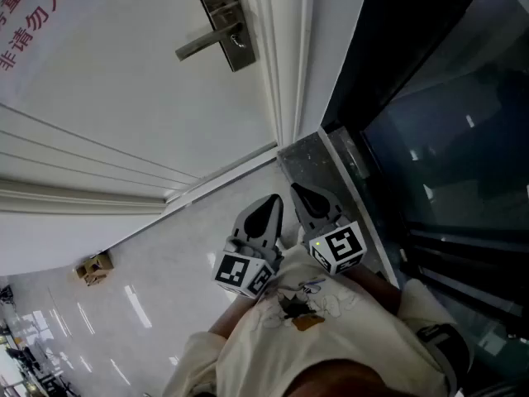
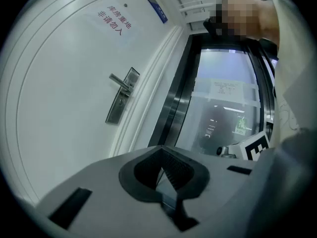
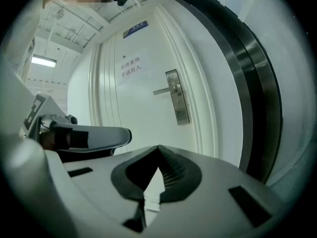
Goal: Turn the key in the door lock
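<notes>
Both tools hang well below the lock plate [image 1: 225, 15], close to my body. The left gripper [image 1: 269, 205] and right gripper [image 1: 302, 193] each have their jaws pressed together on nothing. The key should sit on that plate beside the lever handle [image 1: 201, 45], but it is too small to tell. I'd raise 1 gripper level with the plate, spread its jaws, approach squarely, then pinch and twist.
</notes>
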Motion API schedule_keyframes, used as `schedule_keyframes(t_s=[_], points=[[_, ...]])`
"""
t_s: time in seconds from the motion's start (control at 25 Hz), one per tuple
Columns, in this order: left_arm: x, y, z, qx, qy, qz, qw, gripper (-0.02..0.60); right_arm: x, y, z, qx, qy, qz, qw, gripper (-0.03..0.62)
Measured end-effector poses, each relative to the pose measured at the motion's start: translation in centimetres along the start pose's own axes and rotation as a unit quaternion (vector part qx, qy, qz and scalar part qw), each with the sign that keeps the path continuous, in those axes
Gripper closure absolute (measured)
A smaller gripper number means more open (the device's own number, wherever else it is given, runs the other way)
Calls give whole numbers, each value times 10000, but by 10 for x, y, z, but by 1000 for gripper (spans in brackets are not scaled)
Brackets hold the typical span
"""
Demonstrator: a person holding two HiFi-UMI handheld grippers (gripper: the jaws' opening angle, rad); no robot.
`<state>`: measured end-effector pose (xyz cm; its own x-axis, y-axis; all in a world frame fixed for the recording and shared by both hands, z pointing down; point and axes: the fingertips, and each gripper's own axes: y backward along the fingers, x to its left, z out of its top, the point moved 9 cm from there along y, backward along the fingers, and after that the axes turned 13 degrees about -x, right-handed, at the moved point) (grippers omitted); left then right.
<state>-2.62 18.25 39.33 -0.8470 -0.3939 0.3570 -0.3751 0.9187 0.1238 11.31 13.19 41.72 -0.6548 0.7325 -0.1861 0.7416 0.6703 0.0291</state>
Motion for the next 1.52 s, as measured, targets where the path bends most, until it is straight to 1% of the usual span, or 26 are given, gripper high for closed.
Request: schedule_keyframes(t_s=[0.16, 0.44, 0.6, 0.72, 0.84, 0.96, 1.08, 1.24, 1.36, 1.44, 1.52], points=[[-4, 9, -5, 122, -15, 23, 9999, 579, 4, 5, 2, 17, 10, 7, 10000, 588], [-18, 11, -7, 172, -23, 103, 9998, 578, 2, 17, 4, 24, 43, 94, 9999, 588], [-16, 11, -12, 65, 17, 344, 9994, 579, -2, 16, 0, -49, 94, 353, 9993, 586], [-7, 12, -14, 75, 129, 538, 9984, 578, -2, 5, -6, 99, -13, 433, 9990, 586], [9, 4, -12, 91, 222, 552, 9982, 578, -2, -11, -2, 95, 40, 406, 9991, 586], [35, -14, -3, 21, 248, 424, 9988, 578, -9, -46, 6, 21, 368, 333, 9988, 586], [64, -29, 8, -52, 244, 261, 9993, 578, -17, -82, 13, -86, 553, 187, 9983, 583], [106, -51, 28, -175, 211, 60, 9996, 578, -22, -135, 30, -317, 1005, 6, 9944, 540], [127, -77, 44, -188, 248, -9, 9995, 579, -32, -168, 53, -340, 1376, -222, 9897, 516], [136, -93, 49, -190, 255, -45, 9995, 578, -43, -185, 63, -365, 1406, -267, 9890, 500], [142, -102, 48, -194, 212, -56, 9996, 578, -49, -196, 66, -397, 1427, -214, 9887, 494]])
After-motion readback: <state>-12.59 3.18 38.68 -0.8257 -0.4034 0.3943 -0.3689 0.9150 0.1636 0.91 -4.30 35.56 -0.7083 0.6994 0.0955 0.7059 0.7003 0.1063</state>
